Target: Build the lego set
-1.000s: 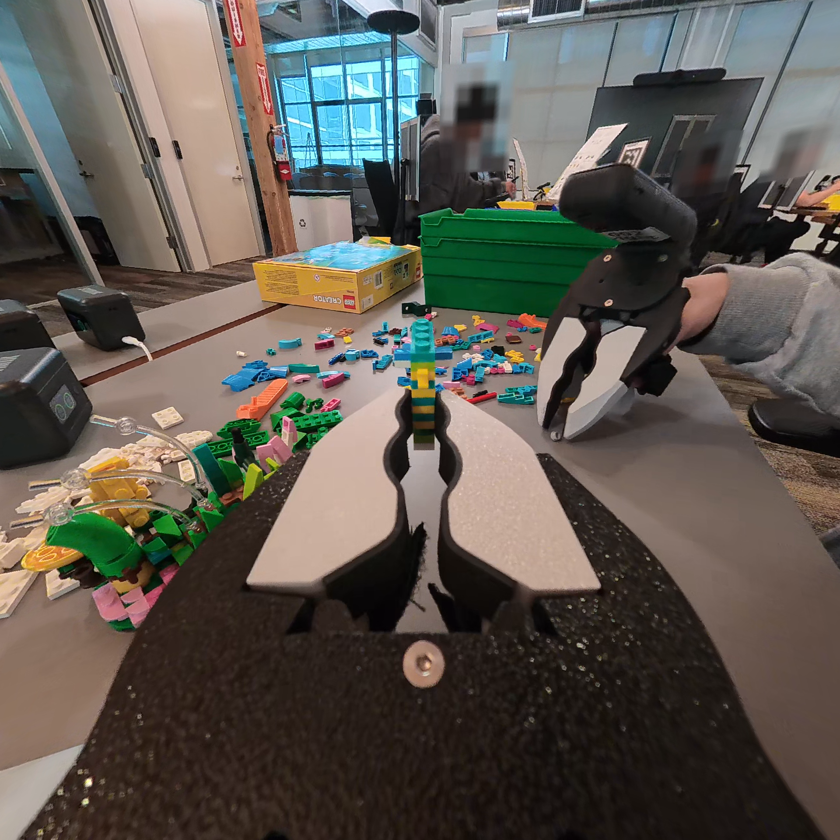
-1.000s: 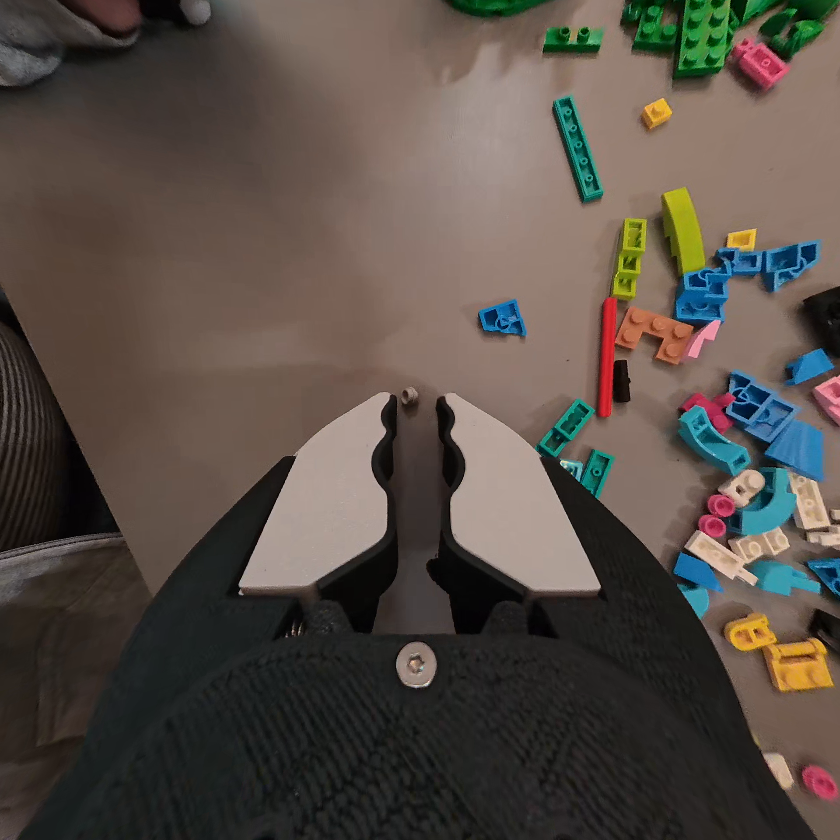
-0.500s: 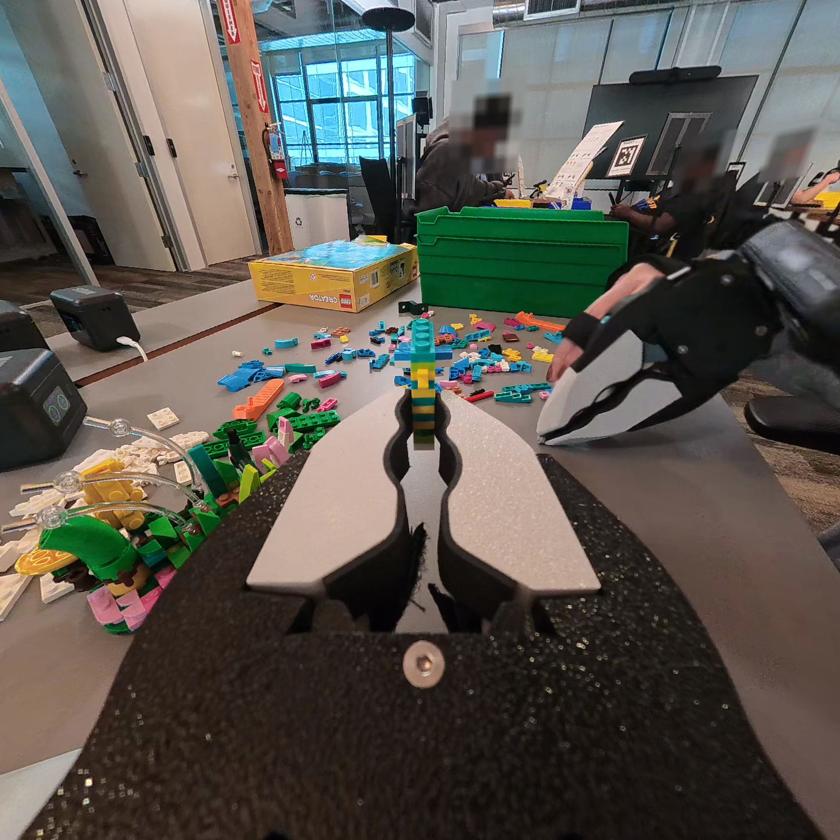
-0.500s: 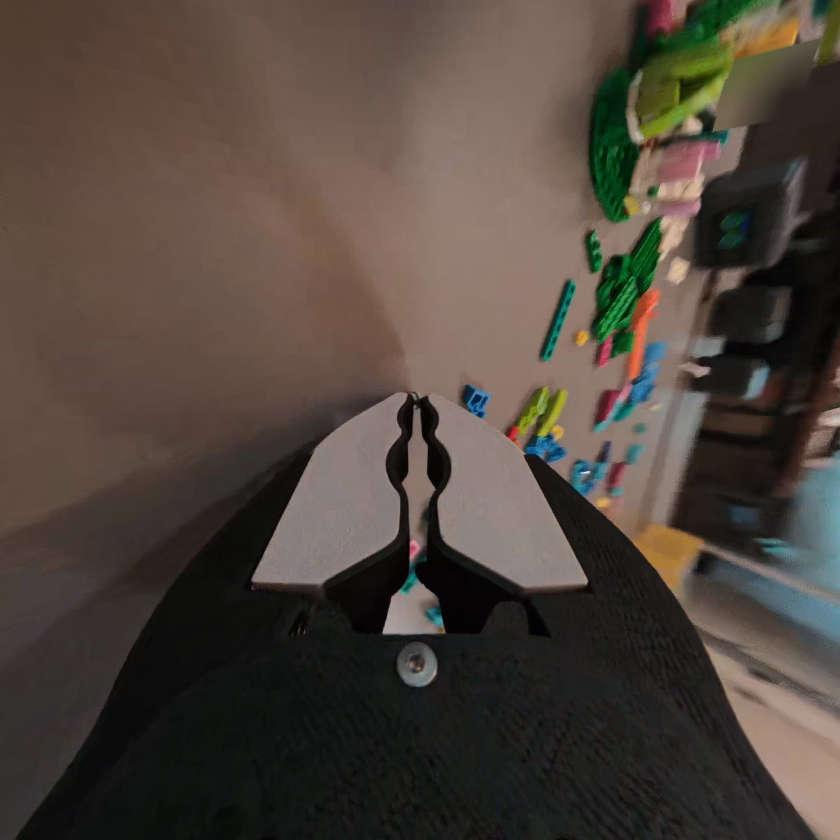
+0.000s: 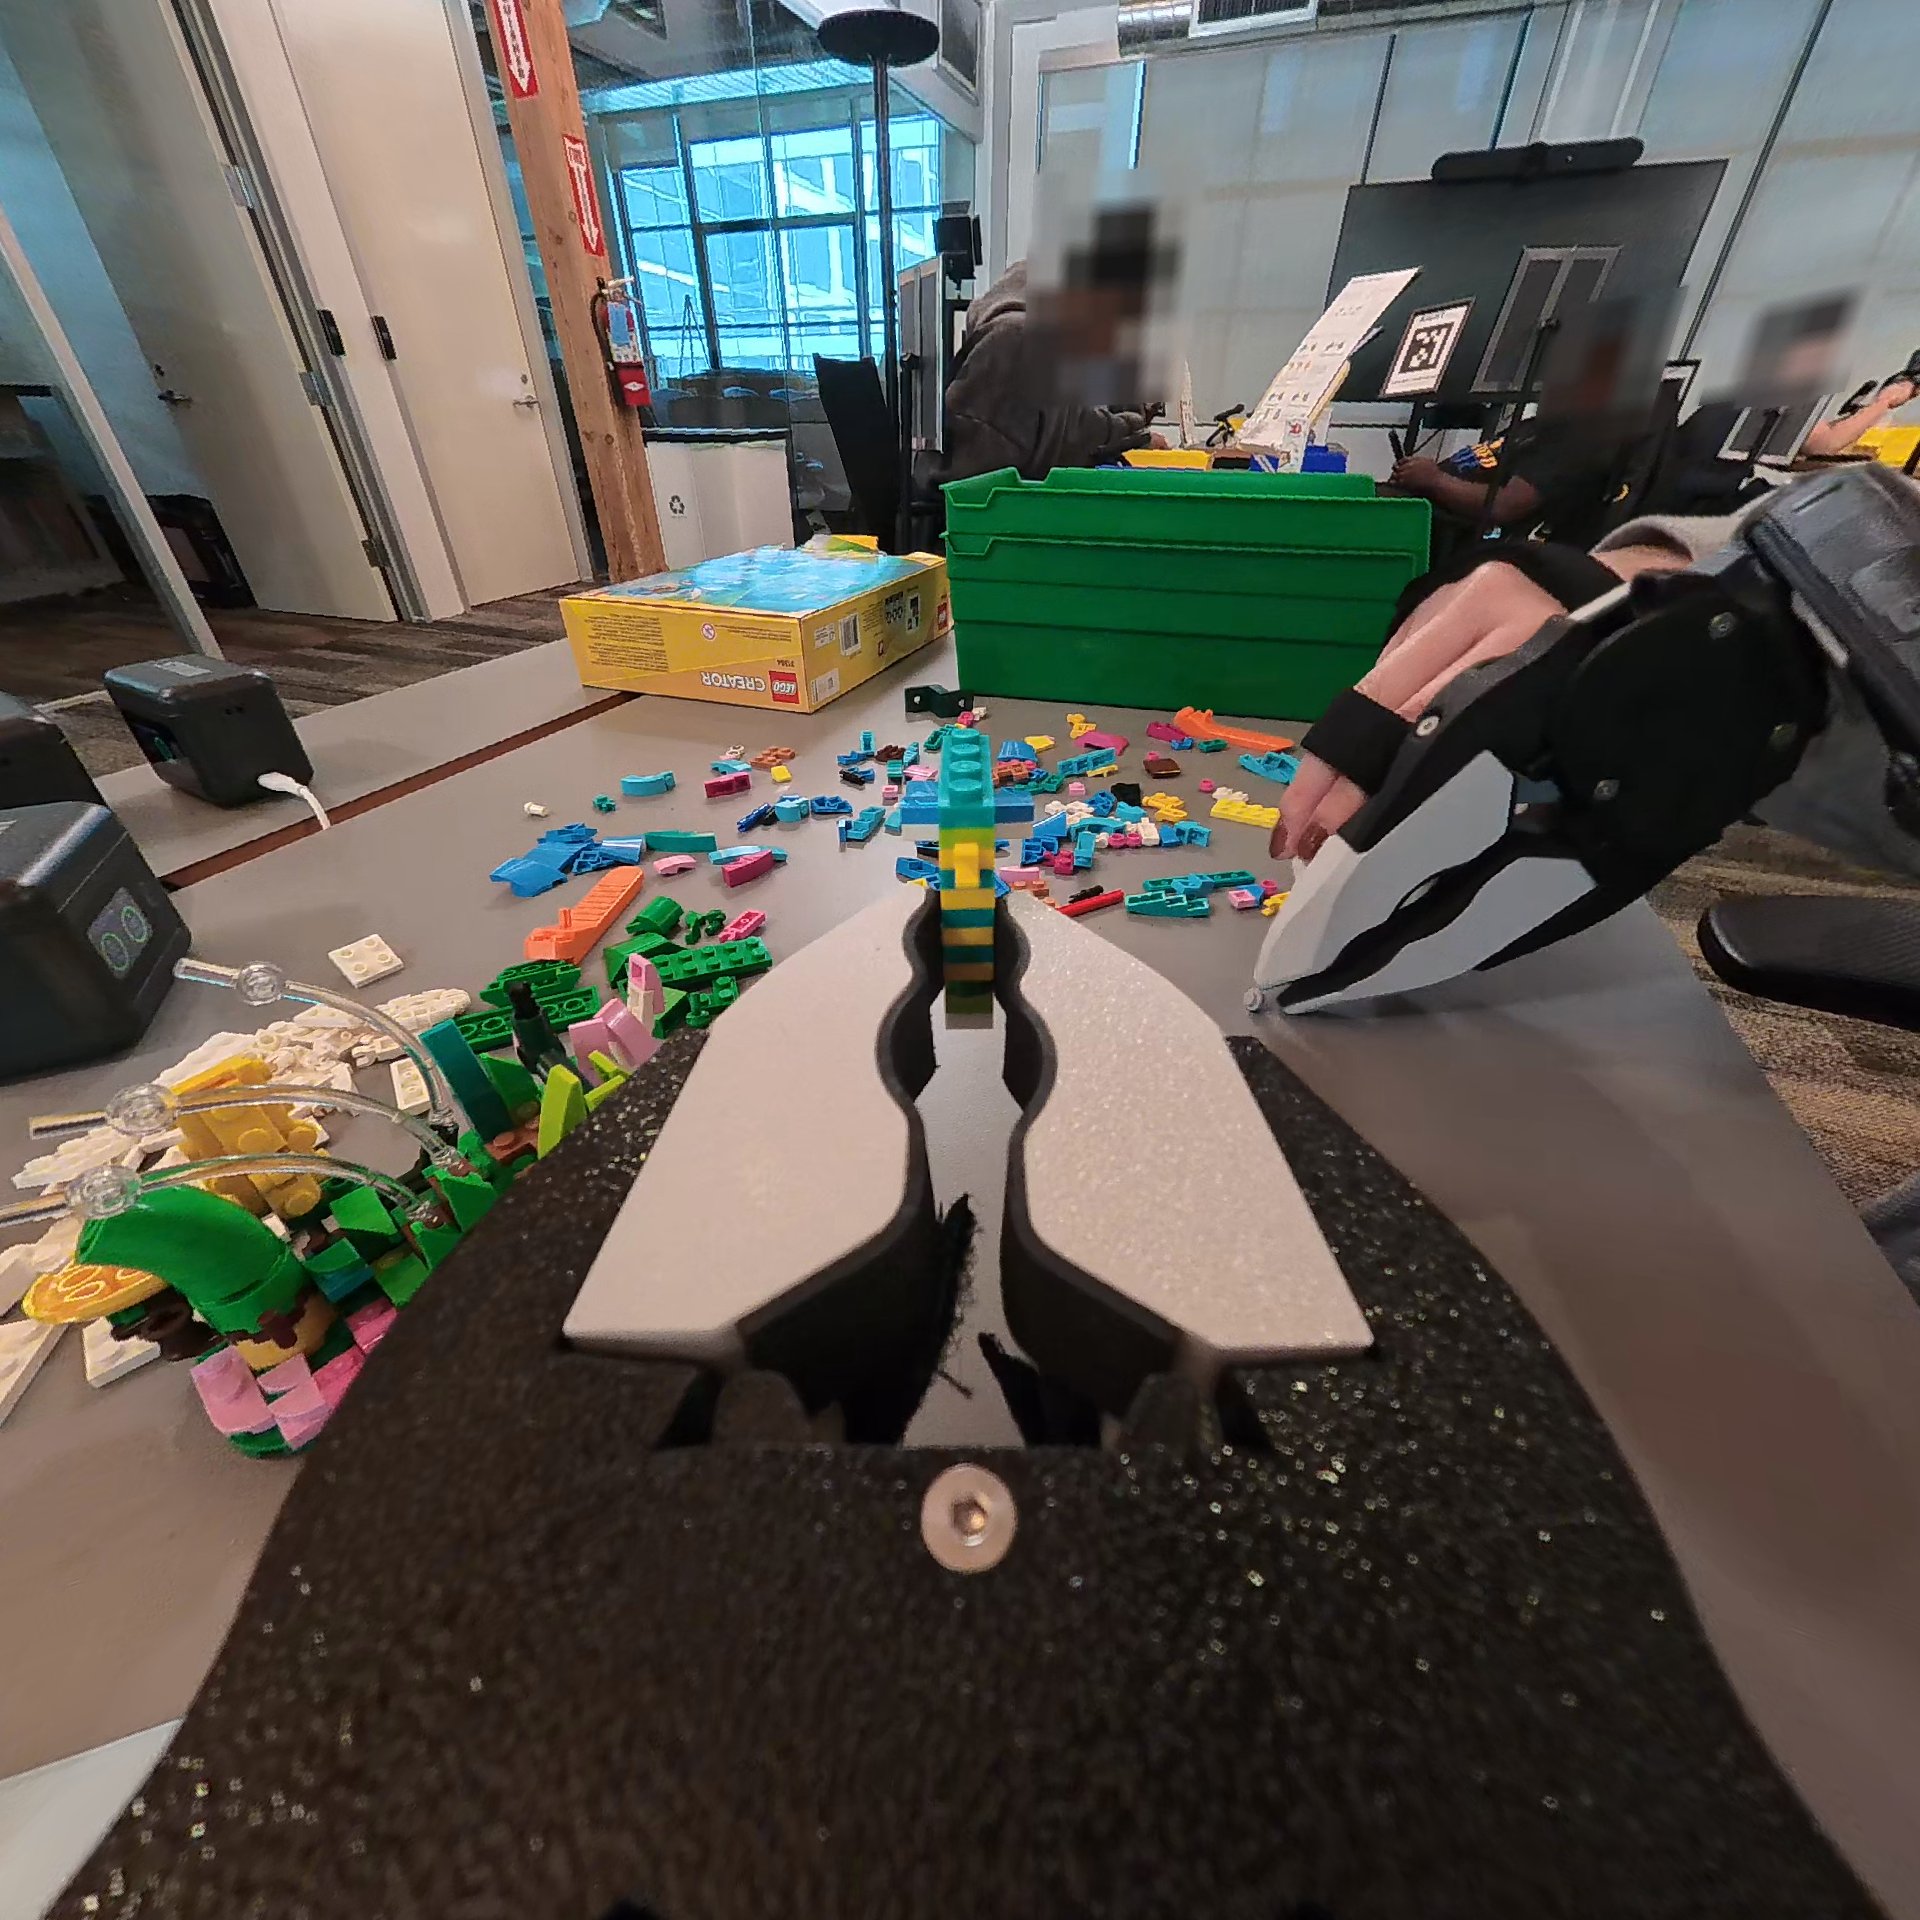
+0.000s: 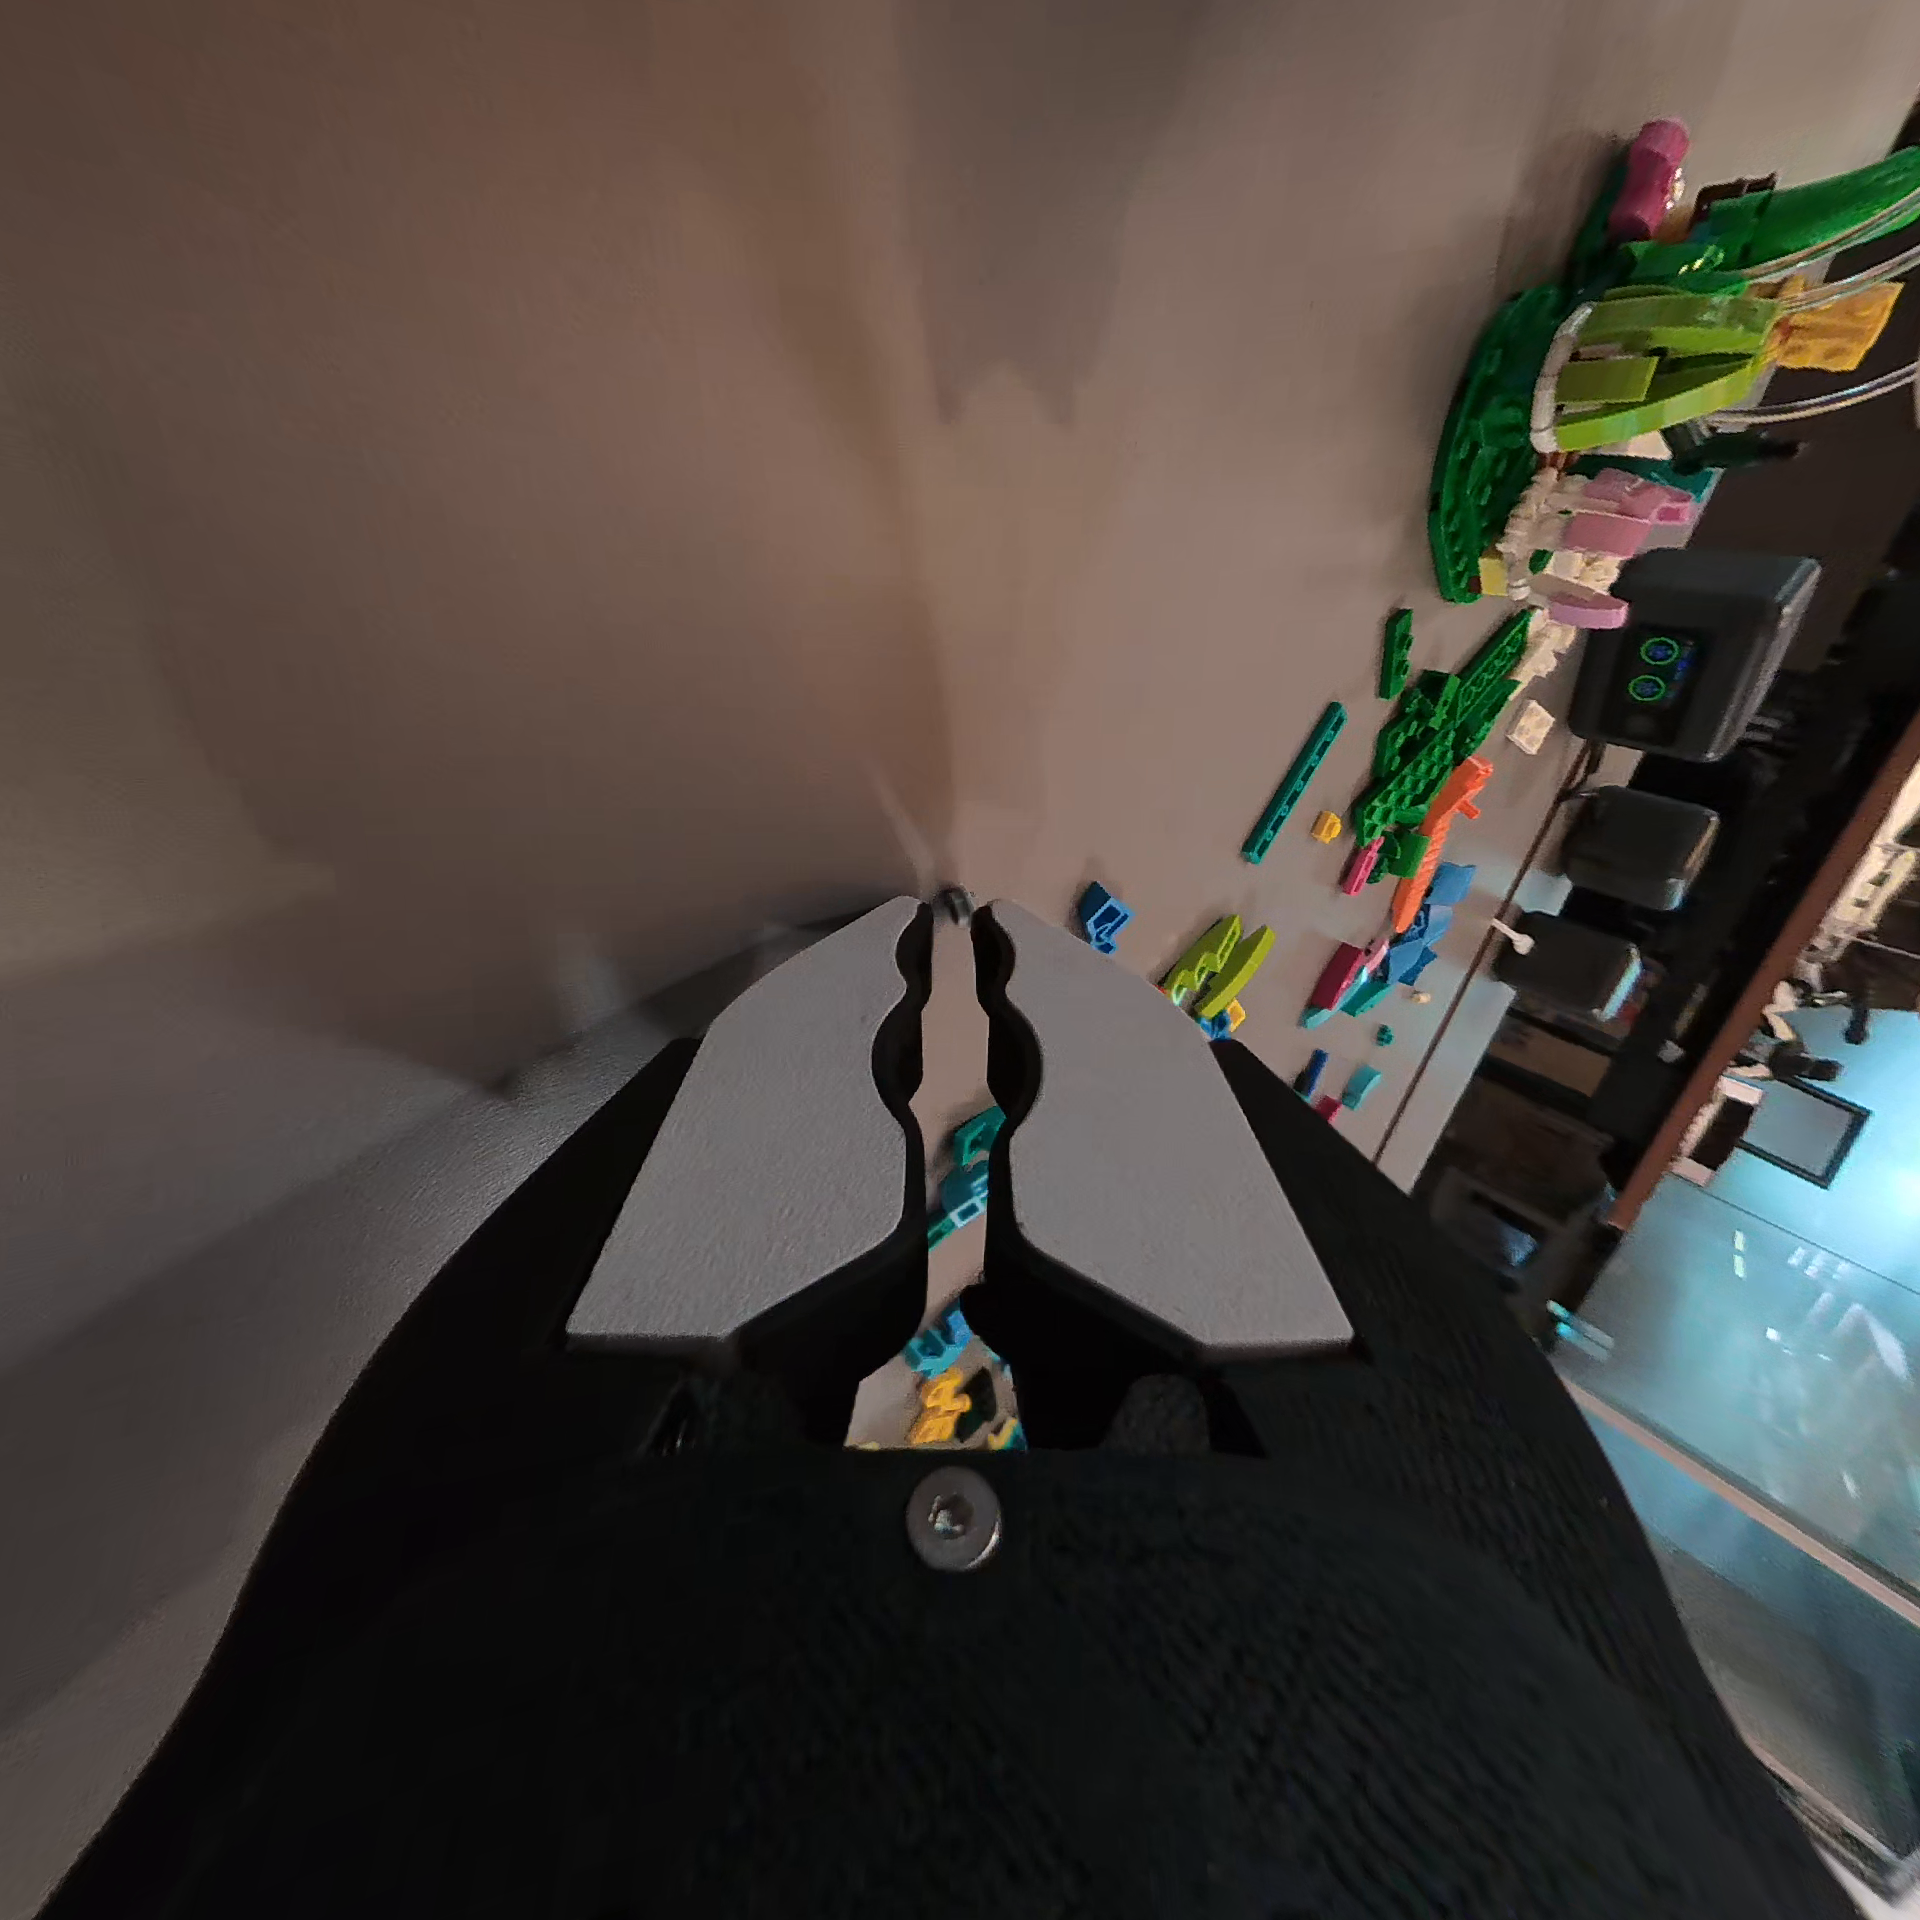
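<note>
Now I am pinching a striped stack in my left gripper; my right gripper is nipping a tiny grey stud at the tabletop.

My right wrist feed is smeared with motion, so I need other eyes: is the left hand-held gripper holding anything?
Observer: Yes. The left wrist view shows the left hand-held gripper shut on a striped brick stack of teal, yellow and green, which stands upright between its fingertips.
Operator: And how does my right one sit on the table?
Observer: The right hand-held gripper lies at a low slant, with its tips down at the grey table, to the right of the left one. A small grey piece appears pinched at its very tips.
</note>
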`<move>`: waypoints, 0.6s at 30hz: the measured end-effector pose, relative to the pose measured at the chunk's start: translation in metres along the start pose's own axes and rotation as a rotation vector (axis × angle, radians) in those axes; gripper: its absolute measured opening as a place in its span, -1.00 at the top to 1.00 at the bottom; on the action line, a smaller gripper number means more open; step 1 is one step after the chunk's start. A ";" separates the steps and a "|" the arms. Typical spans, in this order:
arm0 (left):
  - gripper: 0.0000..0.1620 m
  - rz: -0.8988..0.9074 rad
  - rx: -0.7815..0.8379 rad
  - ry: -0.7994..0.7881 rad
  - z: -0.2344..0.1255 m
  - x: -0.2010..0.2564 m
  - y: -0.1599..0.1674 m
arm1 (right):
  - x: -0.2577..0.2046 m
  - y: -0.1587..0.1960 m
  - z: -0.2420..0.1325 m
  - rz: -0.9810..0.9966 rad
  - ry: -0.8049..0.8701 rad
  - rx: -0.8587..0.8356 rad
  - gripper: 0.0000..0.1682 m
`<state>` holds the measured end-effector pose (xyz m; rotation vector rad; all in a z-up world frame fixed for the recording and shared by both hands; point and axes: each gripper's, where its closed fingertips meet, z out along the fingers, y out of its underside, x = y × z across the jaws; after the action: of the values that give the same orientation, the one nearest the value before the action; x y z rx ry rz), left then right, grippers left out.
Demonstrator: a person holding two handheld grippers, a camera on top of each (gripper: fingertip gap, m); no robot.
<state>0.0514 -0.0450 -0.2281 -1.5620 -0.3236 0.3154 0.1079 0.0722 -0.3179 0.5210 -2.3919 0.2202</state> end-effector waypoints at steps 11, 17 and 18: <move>0.90 0.000 -0.002 0.005 0.001 0.001 0.000 | 0.012 -0.001 -0.002 0.979 -0.343 0.172 0.89; 0.90 0.000 -0.003 0.010 0.001 0.002 0.001 | 0.010 0.003 0.000 1.316 -0.577 0.166 0.85; 0.90 0.000 -0.004 0.012 0.001 0.002 0.001 | 0.010 0.004 0.002 1.339 -0.588 0.159 0.85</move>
<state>0.0530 -0.0432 -0.2288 -1.5666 -0.3156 0.3055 0.0985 0.0726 -0.3130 -1.1953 -2.9003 0.9171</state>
